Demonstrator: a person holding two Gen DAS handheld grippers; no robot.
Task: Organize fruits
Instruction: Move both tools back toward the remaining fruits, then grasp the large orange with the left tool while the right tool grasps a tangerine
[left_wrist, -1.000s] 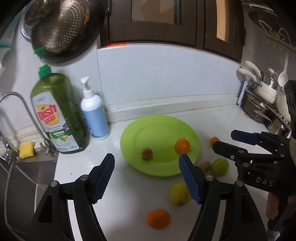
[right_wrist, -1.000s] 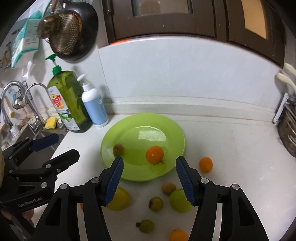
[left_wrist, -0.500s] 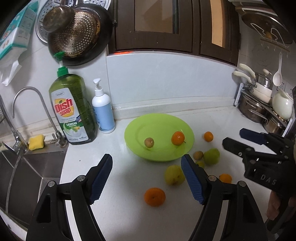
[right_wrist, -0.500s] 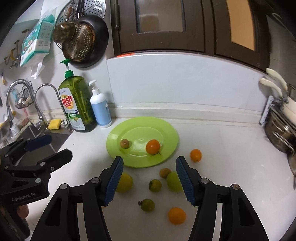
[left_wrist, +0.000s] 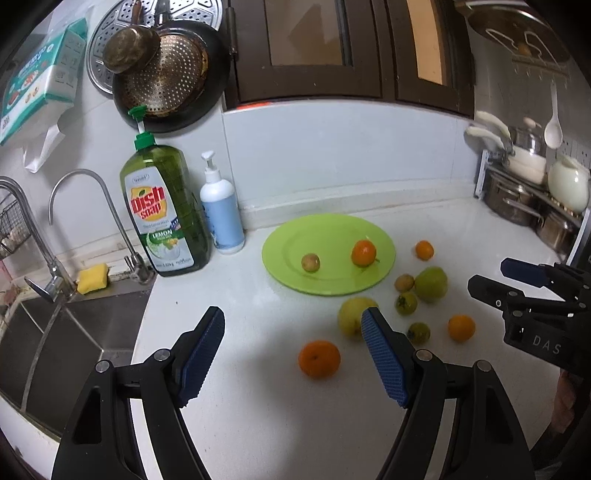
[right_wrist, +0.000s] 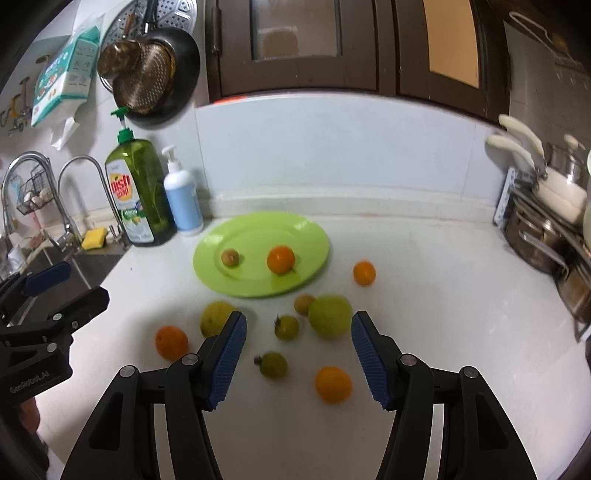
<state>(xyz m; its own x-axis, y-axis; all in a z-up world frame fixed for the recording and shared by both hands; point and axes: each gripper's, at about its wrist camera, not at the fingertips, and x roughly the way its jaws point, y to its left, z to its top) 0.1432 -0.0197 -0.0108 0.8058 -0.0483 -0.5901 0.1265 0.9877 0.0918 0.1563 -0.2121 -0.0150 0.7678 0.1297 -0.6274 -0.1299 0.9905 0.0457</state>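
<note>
Both tongs have pulled back from the green plate (right_wrist: 314, 236), so more loose fruit now shows in front of them. Left tongs (left_wrist: 293, 354) stand wide open and empty; right tongs (right_wrist: 295, 356) are open somewhat less wide, also empty. Nearest the right tongs, a small green fruit (right_wrist: 272, 364) and an orange (right_wrist: 333, 384) lie just ahead between the jaws' line; a second greenish fruit (right_wrist: 286, 326) and a large green fruit (right_wrist: 330, 315) sit a little beyond. Ahead of the left tongs lies another orange (left_wrist: 319, 359), with a yellow fruit (left_wrist: 352, 317) partly behind its right jaw. Farther off, the plate already carries one orange (right_wrist: 281, 259) and a small brownish fruit (right_wrist: 229, 257). To do the next pick well, I judge each round fruit should be straddled squarely and closed on gently, since it may roll. Bare surface (right_wrist: 443, 295) to the right of the right tongs gives free room; left of the left tongs the sink (left_wrist: 74, 332) edge is close, and soap bottles stand past the plate
</note>
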